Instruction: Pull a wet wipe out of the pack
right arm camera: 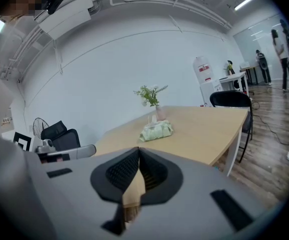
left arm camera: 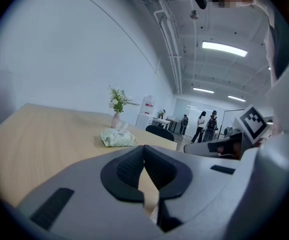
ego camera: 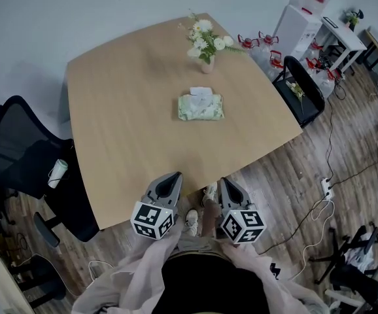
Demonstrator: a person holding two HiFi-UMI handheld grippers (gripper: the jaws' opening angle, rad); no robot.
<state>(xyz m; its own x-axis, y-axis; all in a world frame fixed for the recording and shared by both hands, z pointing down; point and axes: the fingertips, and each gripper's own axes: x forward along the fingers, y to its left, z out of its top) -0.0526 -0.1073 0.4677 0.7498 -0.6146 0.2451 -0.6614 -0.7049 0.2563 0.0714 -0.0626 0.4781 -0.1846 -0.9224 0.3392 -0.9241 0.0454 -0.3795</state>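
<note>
A pale green wet wipe pack lies flat near the middle of the wooden table, with a white wipe sticking up from its top. My left gripper and right gripper hover side by side at the table's near edge, well short of the pack. Both point toward it. In the left gripper view the pack lies far ahead, and the left gripper is shut with nothing held. The right gripper view shows the pack ahead, and the right gripper is shut and holds nothing.
A small vase of white flowers stands just behind the pack. A black office chair is at the table's left side, another black chair at its right. Cables and a power strip lie on the wood floor to the right.
</note>
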